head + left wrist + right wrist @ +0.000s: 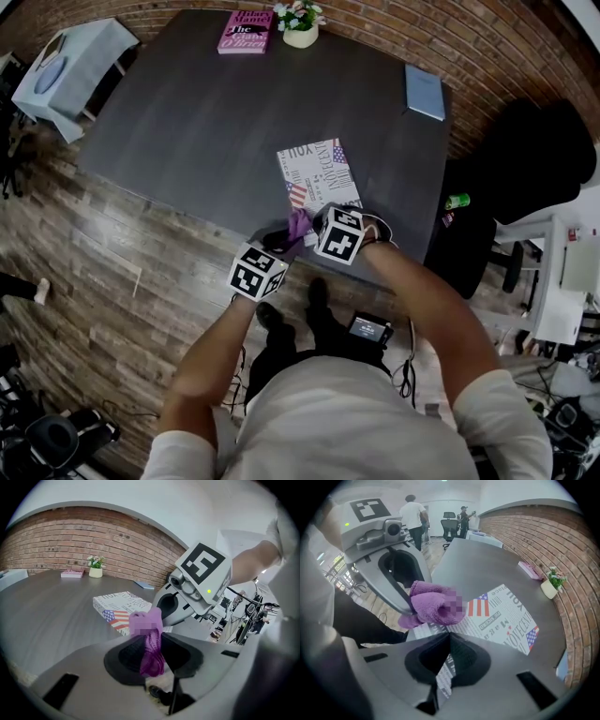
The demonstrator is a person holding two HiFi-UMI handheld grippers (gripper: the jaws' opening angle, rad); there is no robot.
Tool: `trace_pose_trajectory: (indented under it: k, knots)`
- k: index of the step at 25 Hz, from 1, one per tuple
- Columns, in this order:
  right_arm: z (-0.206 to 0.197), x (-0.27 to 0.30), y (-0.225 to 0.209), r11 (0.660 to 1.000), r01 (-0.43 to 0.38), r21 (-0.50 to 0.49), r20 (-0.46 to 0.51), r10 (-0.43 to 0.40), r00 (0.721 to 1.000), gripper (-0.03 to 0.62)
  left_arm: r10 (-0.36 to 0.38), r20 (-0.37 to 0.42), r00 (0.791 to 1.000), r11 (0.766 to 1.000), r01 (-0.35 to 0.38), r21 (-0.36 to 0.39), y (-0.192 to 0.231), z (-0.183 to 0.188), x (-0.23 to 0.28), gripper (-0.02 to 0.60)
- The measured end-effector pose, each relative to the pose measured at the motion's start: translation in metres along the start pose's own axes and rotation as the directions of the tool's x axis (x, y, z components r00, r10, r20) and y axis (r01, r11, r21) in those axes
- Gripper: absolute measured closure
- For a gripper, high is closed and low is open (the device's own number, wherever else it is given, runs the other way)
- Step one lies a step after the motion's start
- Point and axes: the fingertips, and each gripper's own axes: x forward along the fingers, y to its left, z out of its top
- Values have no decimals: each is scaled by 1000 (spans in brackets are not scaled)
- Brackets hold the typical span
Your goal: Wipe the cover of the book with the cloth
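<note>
— purple cloth (426, 606) pinched in left gripper (154, 645), just off near corner of the book (317, 173).
— right gripper (449, 635) clenched, empty, perhaps pressing that corner; risk of skidding the book if pressed too lightly.

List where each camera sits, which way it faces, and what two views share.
Head view: on the person's head, looking steeply down at the dark grey table; forearms and torso show.
Left gripper view: on the left gripper, facing across the table toward the red brick wall; its fingers clamp the purple fluffy cloth.
Right gripper view: on the right gripper, pointing down at the newsprint-patterned book with flag prints; fingers together.
Shared: both gripper views show cloth, book and the other gripper.
</note>
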Motion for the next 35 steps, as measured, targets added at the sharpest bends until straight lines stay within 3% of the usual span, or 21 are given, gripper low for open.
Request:
trace_pose_trajectory:
  k: [22,28,35]
  knots:
    - [2,-2,-4,999,41,10,11,-41,999,580,-84,9,996,995,84,-60,-40,-24,-18,471]
    - [1,-2,-2,997,66,30,21,-67,998,580,-119,32,992,988,122,-95,-56,-31,-32,471]
    - [4,-6,-5,992,108,63,24,-109,994,577,-107,104,989,981,122,-153,-60,-24,-54,471]
